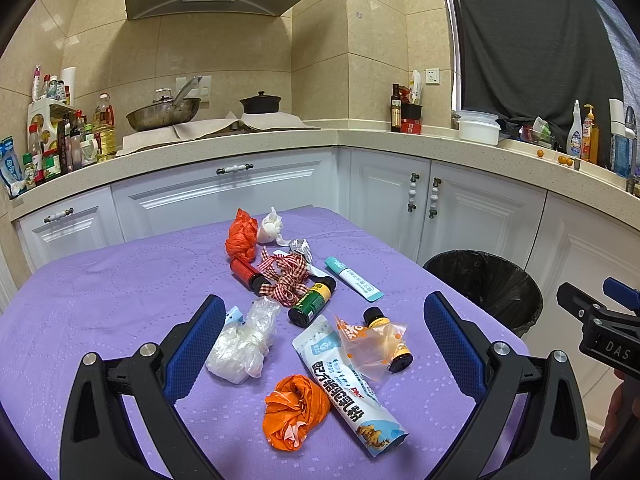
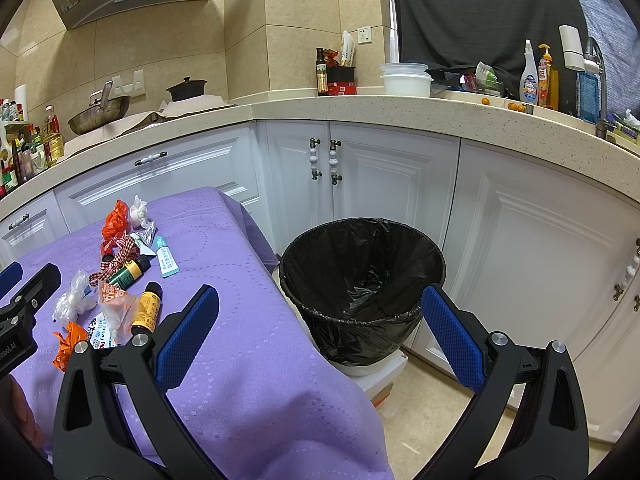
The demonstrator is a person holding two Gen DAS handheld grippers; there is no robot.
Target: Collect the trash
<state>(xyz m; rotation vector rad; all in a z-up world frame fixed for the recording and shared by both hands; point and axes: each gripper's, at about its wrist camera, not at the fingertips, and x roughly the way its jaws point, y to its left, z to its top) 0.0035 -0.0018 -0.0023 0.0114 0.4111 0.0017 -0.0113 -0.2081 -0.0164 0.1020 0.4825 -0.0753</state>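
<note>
Nothing was yet collected: the left gripper hung with jaws wide apart above the trash pile, the right gripper equally spread and empty, the bin just beyond its jaws, so the next move seemed a descent onto one piece.

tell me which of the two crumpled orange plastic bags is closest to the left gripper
The crumpled orange plastic bag at the table's near edge, beside the long white milk-powder sachet. The other orange bag lies at the pile's far end.

Bin base behind table
</note>
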